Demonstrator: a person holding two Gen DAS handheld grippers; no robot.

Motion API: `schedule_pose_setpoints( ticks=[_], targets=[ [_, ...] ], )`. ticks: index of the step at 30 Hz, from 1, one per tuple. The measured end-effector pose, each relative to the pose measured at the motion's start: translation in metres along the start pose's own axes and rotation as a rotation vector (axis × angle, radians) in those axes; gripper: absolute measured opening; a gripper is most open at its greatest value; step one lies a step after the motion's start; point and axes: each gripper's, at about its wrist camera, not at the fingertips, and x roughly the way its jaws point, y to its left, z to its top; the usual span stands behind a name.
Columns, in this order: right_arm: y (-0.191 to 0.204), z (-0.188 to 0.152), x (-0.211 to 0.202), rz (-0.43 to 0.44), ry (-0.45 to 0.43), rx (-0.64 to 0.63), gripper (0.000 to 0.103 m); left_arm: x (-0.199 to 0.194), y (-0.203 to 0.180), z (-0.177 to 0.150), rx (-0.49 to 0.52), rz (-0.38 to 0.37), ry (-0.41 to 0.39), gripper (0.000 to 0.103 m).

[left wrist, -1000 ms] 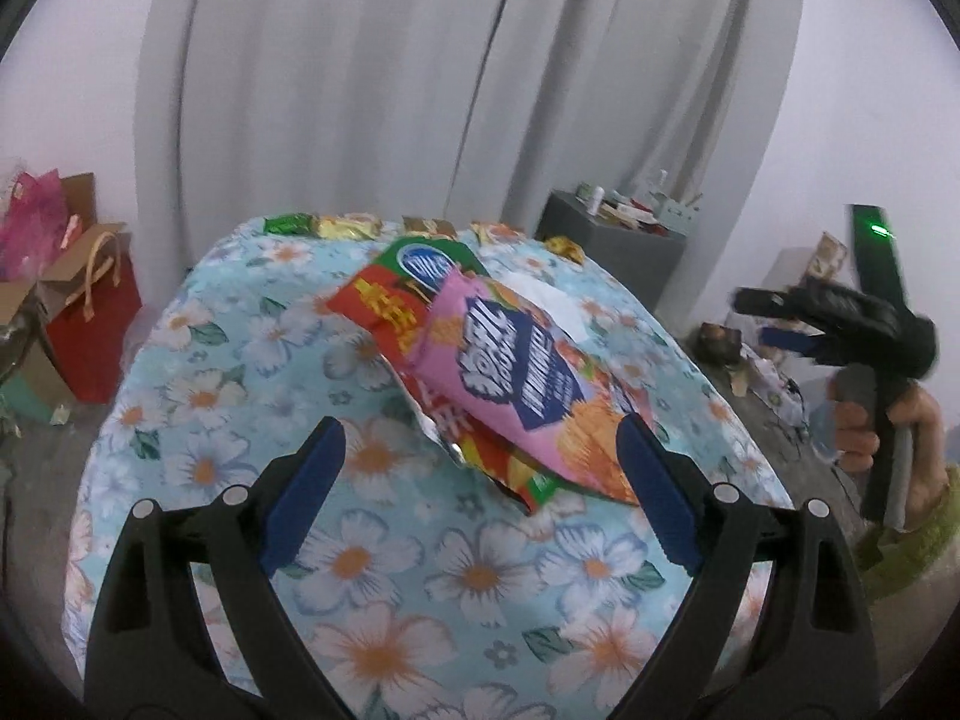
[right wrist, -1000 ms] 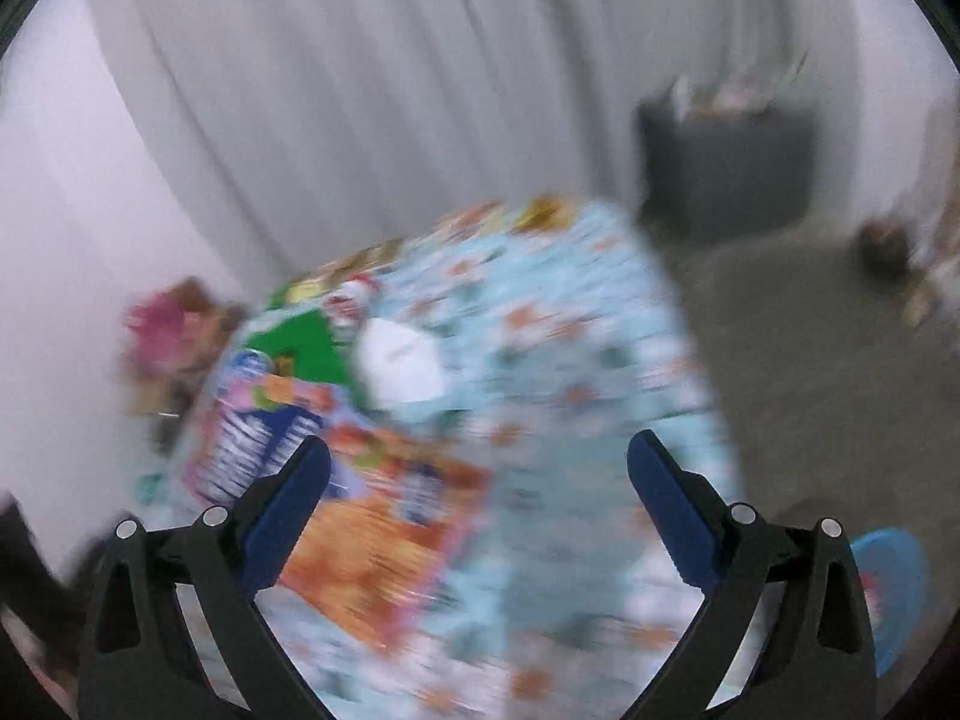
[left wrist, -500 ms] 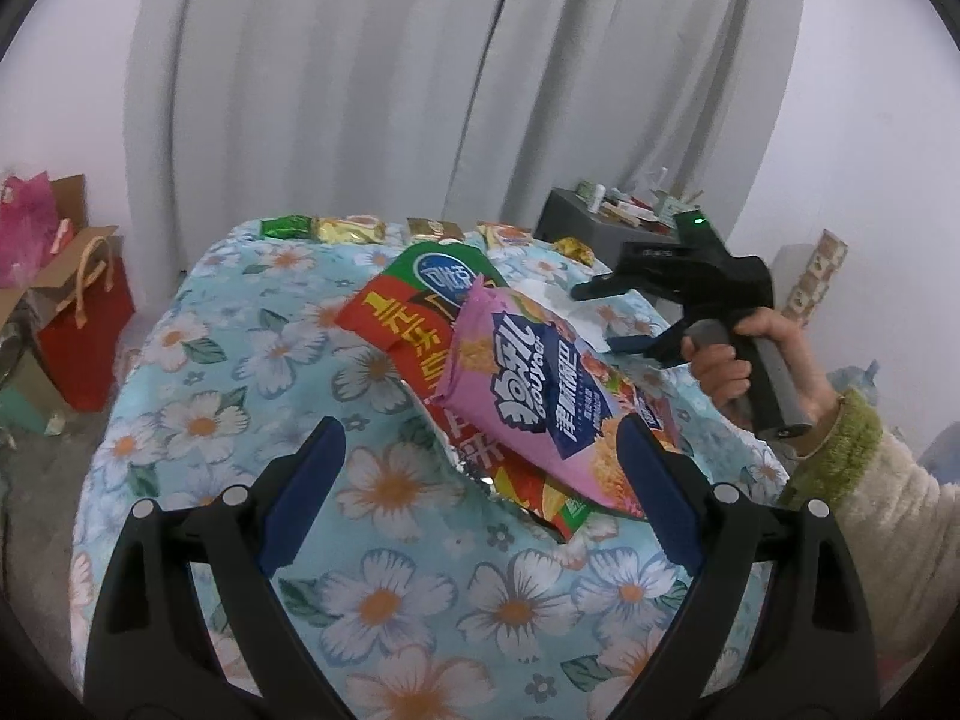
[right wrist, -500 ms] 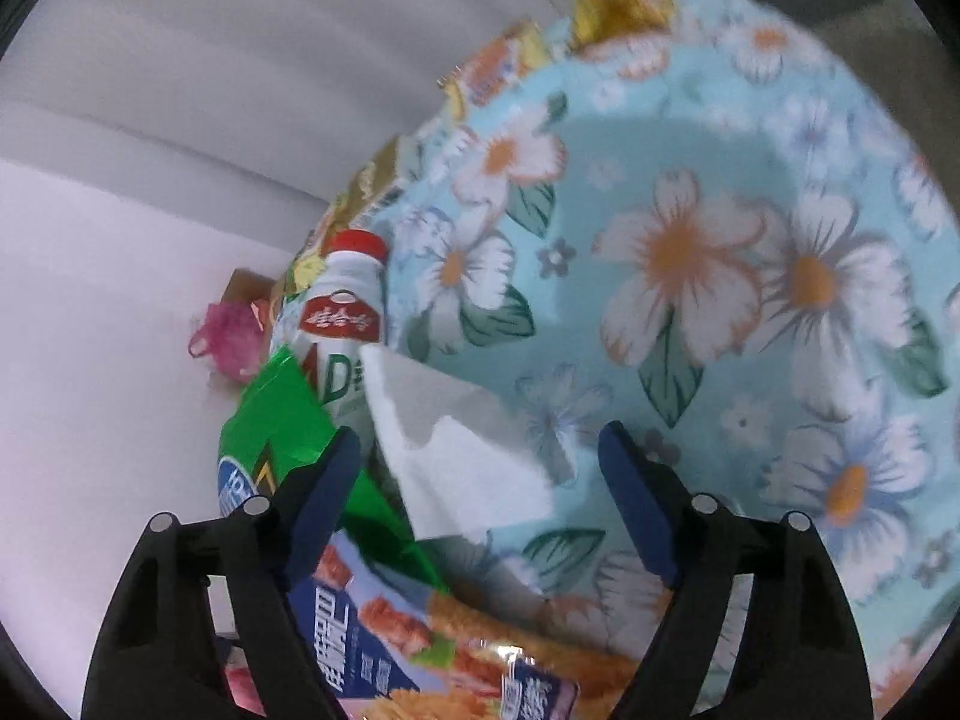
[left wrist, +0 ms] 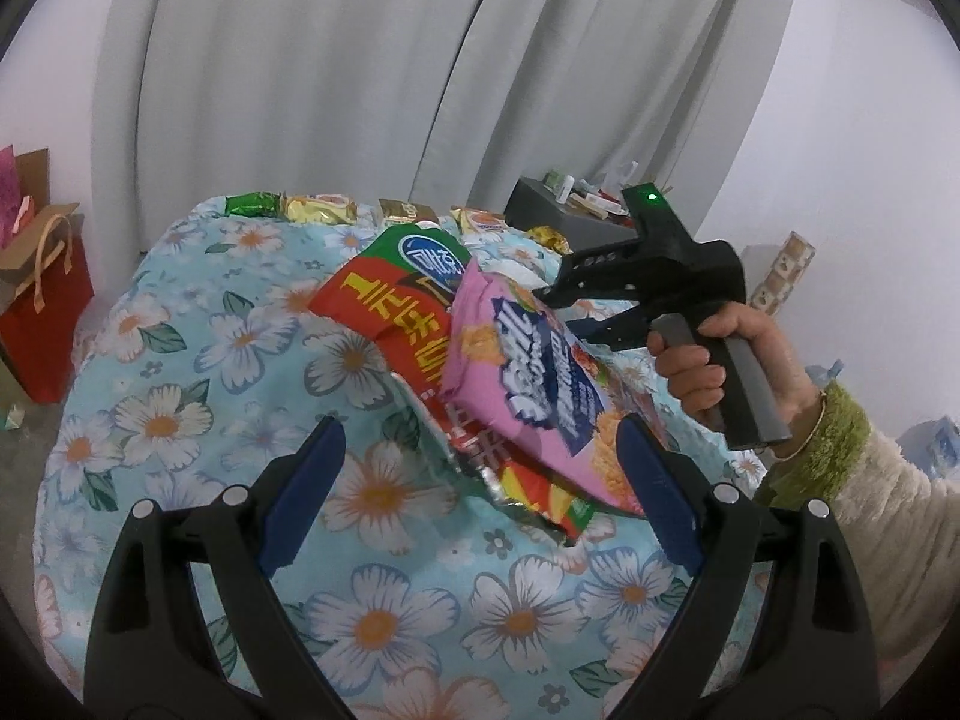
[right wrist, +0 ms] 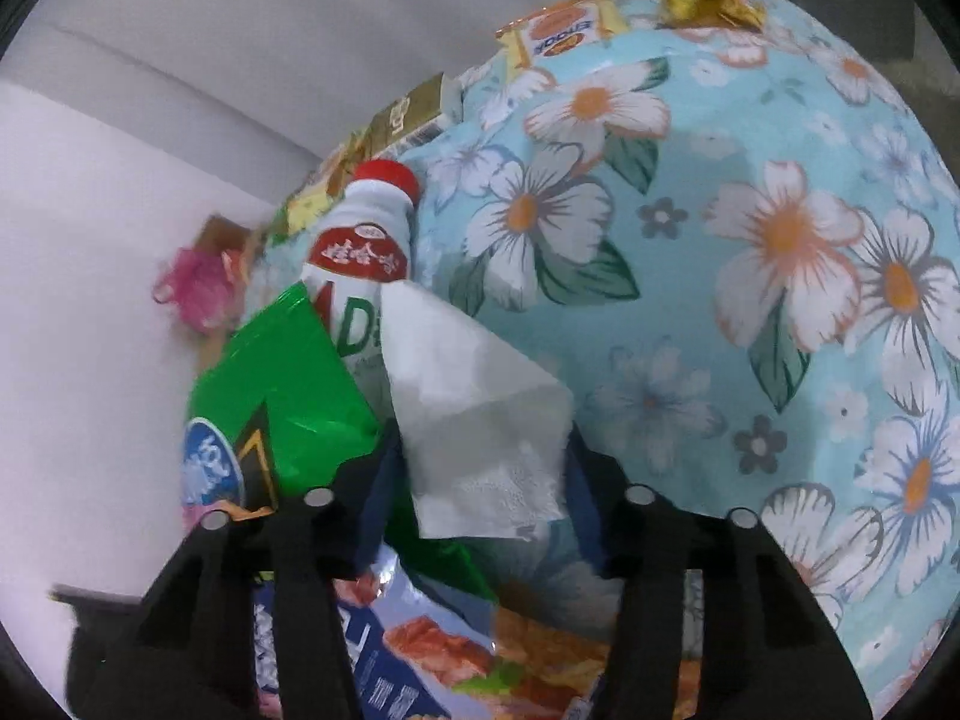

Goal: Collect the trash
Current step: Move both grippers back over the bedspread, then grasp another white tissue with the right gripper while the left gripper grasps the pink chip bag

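A pile of empty snack bags lies mid-table: a pink bag (left wrist: 528, 384) on top of a red bag (left wrist: 396, 324) and a green bag (left wrist: 426, 255). My left gripper (left wrist: 480, 480) is open, hovering just in front of the pile. My right gripper (right wrist: 480, 480) has narrowed around a crumpled white tissue (right wrist: 474, 420), which sits between its blue pads beside the green bag (right wrist: 288, 384) and a white bottle with a red cap (right wrist: 366, 240). In the left wrist view the right gripper (left wrist: 564, 312) reaches in behind the pink bag.
The table wears a blue floral cloth (left wrist: 180, 372). Small snack packets (left wrist: 312, 207) line its far edge, also seen from the right wrist (right wrist: 558, 30). A red gift bag (left wrist: 42, 312) stands on the floor at left; a dark side table (left wrist: 564, 216) is behind.
My right gripper swung in from the right side over the table, dropped onto the white tissue and narrowed its jaws around it. My left gripper stayed open and edged nearer the pile.
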Motion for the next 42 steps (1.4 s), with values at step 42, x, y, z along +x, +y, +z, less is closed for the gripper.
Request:
schedule_pose_setpoints(
  ticks=[42],
  targets=[
    [-0.071, -0.125, -0.117, 0.001, -0.312, 0.163, 0.005, 0.006, -0.036, -0.021, 0.085, -0.125, 0.066, 0.087]
  ],
)
